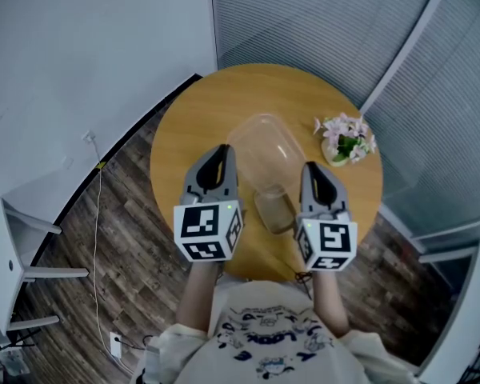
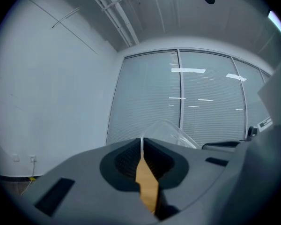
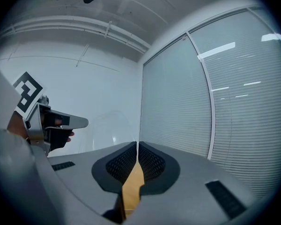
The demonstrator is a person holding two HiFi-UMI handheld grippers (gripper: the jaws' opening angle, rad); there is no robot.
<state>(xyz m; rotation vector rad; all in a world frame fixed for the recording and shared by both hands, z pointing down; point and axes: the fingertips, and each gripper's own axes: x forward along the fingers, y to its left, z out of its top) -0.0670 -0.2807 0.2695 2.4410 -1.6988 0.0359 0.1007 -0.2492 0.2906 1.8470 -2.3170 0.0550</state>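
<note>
i have both jaws clenched on the clear plastic thing [image 1: 264, 146]. the left gripper [image 2: 141, 142] pinches a thin edge of it in its seam, and the right gripper [image 3: 137, 146] does the same on the other side. it sits between them over the round desk [image 1: 184, 110], mid-frame, near the flowers [image 1: 346, 140]. i judge this a two-handed hold, and any move calls for an even pull (thin plastic slips). i can't tell whether it is a bag or a tub, or whether its lower end touches the wood.
</note>
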